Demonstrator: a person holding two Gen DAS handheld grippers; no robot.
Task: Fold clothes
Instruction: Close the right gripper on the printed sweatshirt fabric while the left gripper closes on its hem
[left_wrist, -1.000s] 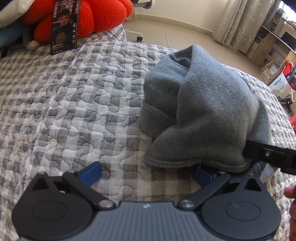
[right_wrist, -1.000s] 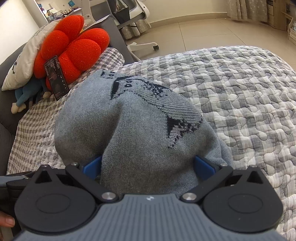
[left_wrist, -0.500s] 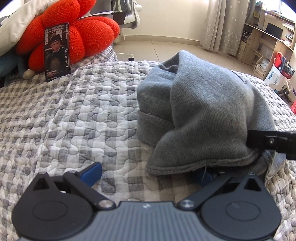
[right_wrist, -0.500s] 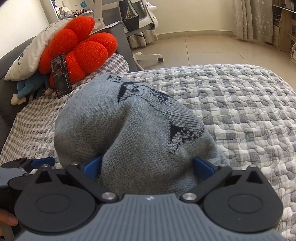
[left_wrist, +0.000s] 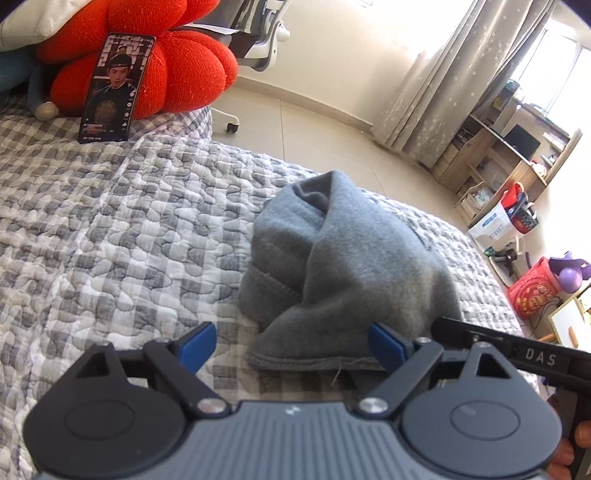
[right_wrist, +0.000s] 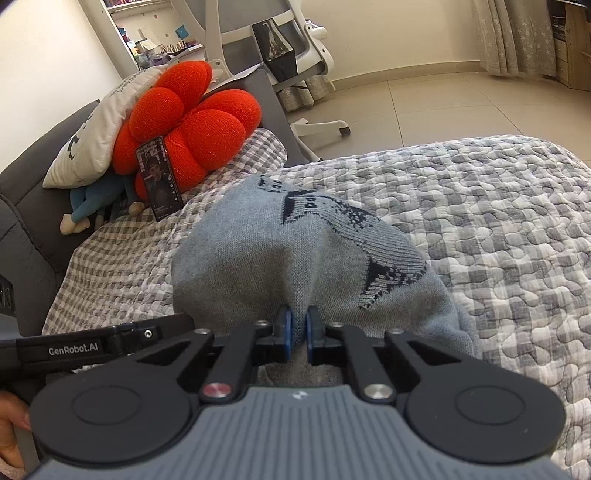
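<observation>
Left wrist view: my left gripper (left_wrist: 291, 347) has just been closing a bit but its jaws stand wide; the hem of the grey sweater (left_wrist: 354, 273) lies between them, pads not pressing. Sweater sits bunched in a heap on the bed (left_wrist: 110, 229), nothing flat.

Right wrist view: my right gripper (right_wrist: 298, 329) has just snapped closed, pinching a ridge of the sweater (right_wrist: 295, 258) near edge. My read: folding barely begun; spreading out and all folds are left.
</observation>
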